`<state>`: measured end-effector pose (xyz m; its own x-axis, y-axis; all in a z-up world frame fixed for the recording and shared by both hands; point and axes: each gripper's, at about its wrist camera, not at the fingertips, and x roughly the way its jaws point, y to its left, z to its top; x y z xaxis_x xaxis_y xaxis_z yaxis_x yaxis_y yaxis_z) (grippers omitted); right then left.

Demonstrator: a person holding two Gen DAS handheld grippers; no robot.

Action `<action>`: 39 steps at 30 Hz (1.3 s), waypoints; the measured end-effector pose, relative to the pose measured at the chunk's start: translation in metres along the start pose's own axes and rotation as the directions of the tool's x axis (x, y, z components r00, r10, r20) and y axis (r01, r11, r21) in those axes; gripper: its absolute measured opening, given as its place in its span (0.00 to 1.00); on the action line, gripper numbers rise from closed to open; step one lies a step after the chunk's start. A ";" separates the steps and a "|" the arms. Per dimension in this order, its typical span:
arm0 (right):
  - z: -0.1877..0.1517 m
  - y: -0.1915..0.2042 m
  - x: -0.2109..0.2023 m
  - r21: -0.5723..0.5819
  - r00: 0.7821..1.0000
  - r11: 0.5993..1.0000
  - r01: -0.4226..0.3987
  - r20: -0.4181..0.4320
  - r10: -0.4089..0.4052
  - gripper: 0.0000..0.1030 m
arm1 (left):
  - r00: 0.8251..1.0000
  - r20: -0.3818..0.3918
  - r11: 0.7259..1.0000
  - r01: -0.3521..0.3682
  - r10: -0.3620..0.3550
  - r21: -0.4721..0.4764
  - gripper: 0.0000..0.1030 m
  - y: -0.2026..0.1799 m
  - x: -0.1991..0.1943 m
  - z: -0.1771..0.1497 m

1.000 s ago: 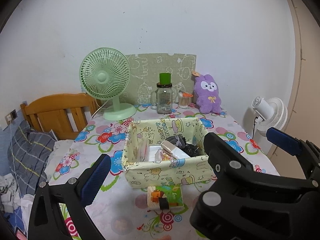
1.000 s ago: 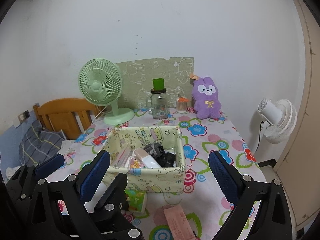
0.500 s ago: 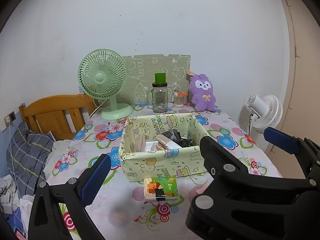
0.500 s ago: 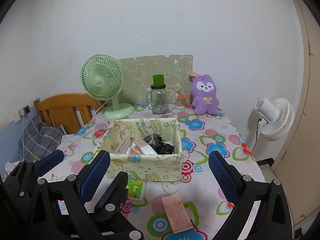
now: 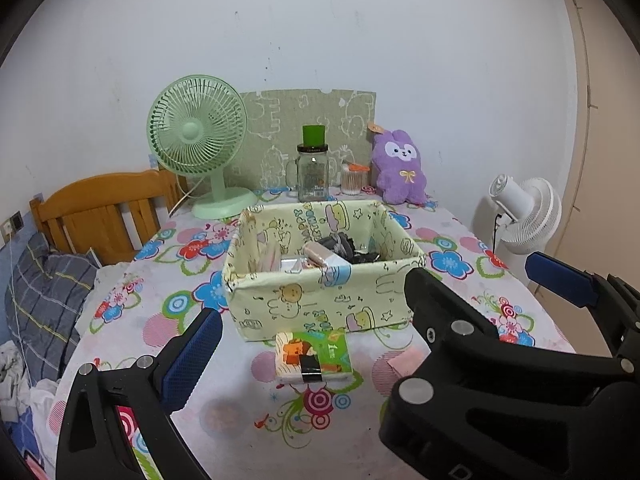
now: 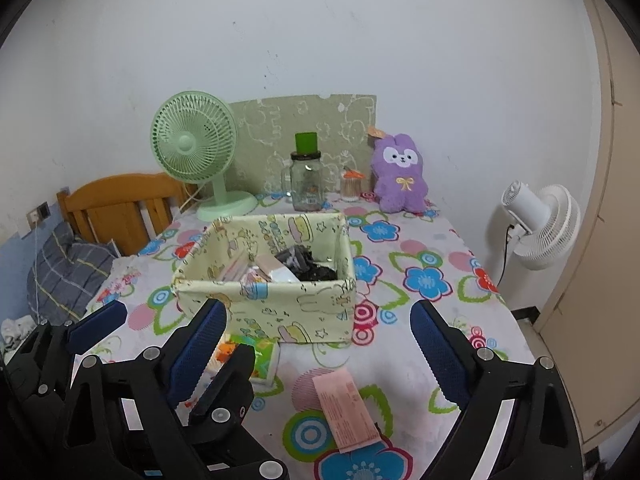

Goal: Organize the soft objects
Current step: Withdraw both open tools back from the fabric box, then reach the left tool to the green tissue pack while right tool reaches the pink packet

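- On the fabric storage box (image 5: 320,300), the inner back wall carries printed capitals that read "HAPPY", running sideways; a second word beside it looks like "BIRTHDAY", only partly legible.
- Same box in the right wrist view (image 6: 280,304): the lettering on that inner wall is there but too small to read.
- The tissue pack (image 5: 314,356) in front of the box shows a cartoon print and small characters, unreadable.
- The pink packet (image 6: 346,410) has fine print, too blurred to make out.
- The glass jar (image 5: 313,178) bears a label, illegible.
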<state>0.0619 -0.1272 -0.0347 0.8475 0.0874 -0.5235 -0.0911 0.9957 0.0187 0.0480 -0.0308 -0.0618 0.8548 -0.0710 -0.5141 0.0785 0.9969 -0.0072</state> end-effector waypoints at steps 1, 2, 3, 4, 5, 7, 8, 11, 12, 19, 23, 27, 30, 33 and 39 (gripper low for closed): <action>-0.002 -0.001 0.002 0.001 1.000 1.000 -0.002 -0.003 0.002 0.92 | 1.000 -0.003 1.000 0.001 -0.001 -0.001 1.00 0.000 0.001 -0.002; -0.004 -0.001 0.003 0.002 1.000 1.000 -0.002 -0.006 0.002 0.92 | 1.000 -0.006 1.000 0.002 -0.002 -0.001 1.00 0.000 0.003 -0.003; -0.006 -0.001 0.005 0.002 1.000 1.000 -0.002 -0.009 0.002 0.92 | 1.000 -0.009 1.000 0.003 -0.003 -0.002 1.00 0.000 0.004 -0.005; -0.007 -0.002 0.006 0.001 1.000 1.000 -0.004 -0.013 0.004 0.92 | 1.000 -0.014 1.000 0.004 -0.004 -0.004 1.00 0.000 0.005 -0.007; -0.009 -0.002 0.008 0.000 1.000 1.000 -0.005 -0.017 0.005 0.92 | 1.000 -0.018 1.000 0.005 -0.005 -0.005 1.00 0.000 0.007 -0.008; -0.012 -0.002 0.011 0.000 1.000 1.000 -0.009 -0.024 0.009 0.92 | 1.000 -0.027 1.000 0.008 -0.009 -0.006 1.00 -0.001 0.010 -0.012; -0.015 -0.003 0.014 0.001 1.000 1.000 -0.011 -0.030 0.011 0.92 | 0.999 -0.033 1.000 0.011 -0.011 -0.006 1.00 -0.001 0.012 -0.014; -0.020 -0.004 0.018 0.006 0.999 1.000 -0.015 -0.039 0.015 0.92 | 0.999 -0.050 1.000 0.020 -0.020 -0.007 1.00 -0.001 0.017 -0.019; -0.022 -0.005 0.020 0.007 0.999 1.000 -0.020 -0.041 0.021 0.92 | 0.998 -0.054 1.000 0.031 -0.031 -0.005 1.00 -0.002 0.019 -0.021; -0.036 -0.008 0.030 0.017 0.997 0.999 -0.041 -0.066 0.042 0.90 | 0.994 -0.088 0.998 0.068 -0.067 0.003 1.00 -0.007 0.029 -0.034; -0.045 -0.009 0.042 0.015 0.994 0.999 -0.042 -0.099 0.044 0.89 | 0.992 -0.113 0.998 0.055 -0.053 0.013 1.00 -0.008 0.038 -0.043; -0.055 -0.011 0.053 0.023 0.989 0.998 -0.053 -0.137 0.056 0.88 | 0.989 -0.142 0.999 0.045 -0.041 0.030 0.99 -0.010 0.048 -0.051; -0.061 -0.012 0.061 0.021 0.985 0.999 -0.045 -0.164 0.048 0.86 | 0.984 -0.172 0.999 0.046 -0.040 0.029 0.99 -0.009 0.056 -0.057; -0.066 -0.012 0.068 0.021 0.981 0.999 -0.041 -0.187 0.044 0.85 | 0.979 -0.197 0.998 0.049 -0.042 0.030 0.99 -0.009 0.062 -0.062; -0.075 -0.013 0.079 0.017 0.974 0.999 -0.035 -0.224 0.038 0.82 | 0.971 -0.239 0.999 0.039 -0.030 0.034 0.96 -0.010 0.072 -0.069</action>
<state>0.0908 -0.1360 -0.1396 0.7051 0.1155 -0.6997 -0.1118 0.9924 0.0512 0.0733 -0.0435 -0.1579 0.7049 -0.0908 -0.7034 0.1291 0.9916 0.0015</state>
